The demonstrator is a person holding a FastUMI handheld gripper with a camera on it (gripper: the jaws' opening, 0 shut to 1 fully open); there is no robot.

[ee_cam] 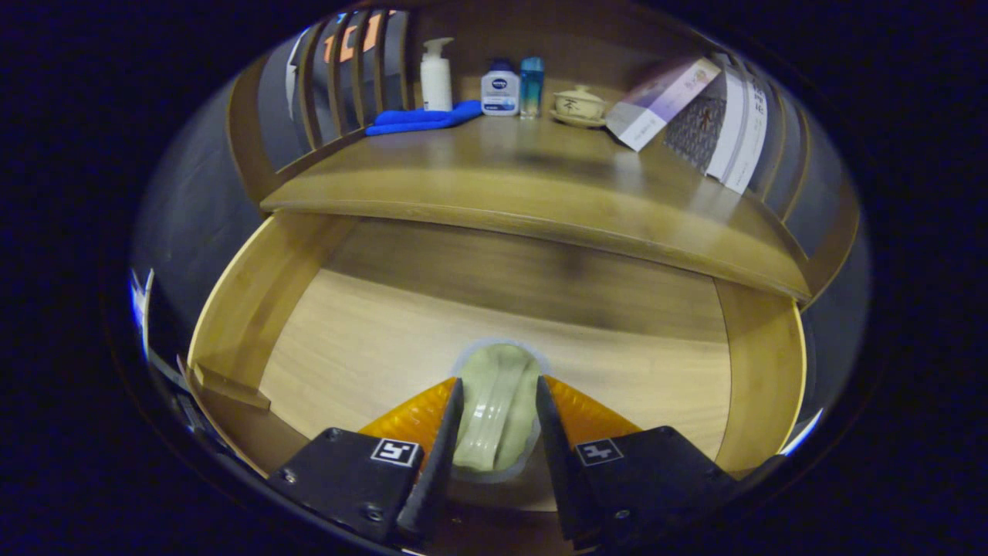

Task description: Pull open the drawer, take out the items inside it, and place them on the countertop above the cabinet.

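Gripper (498, 401) fingers stand a little apart with a pale green packet (496, 405) between them, and each inner face looks to lie against a side of the packet, so it seems held, though how firmly cannot be told. That packet, soft and ridged with a clear sealed edge, sits over the floor of the open drawer (231, 309); whether it rests on the wood or is already off it cannot be told. No other item shows on the visible drawer floor, apart from a small wooden block (230, 388) at the left wall. Beyond and above the drawer lies the countertop (502, 177), with its front part bare. At its back stand a blue cloth (424, 118), a pump bottle (436, 75), a white bottle (500, 91), a slim blue bottle (531, 86), a lidded cup (580, 104) and leaning books (695, 116). The main risk, as I judge it, is the countertop's front edge, which overhangs the drawer: lifting straight up and forward could knock the packet against its underside and pull it from the fingers. A soft, slippery wrapper may also slide out if the squeeze is light. Setting it down too far back could topple the bottles.
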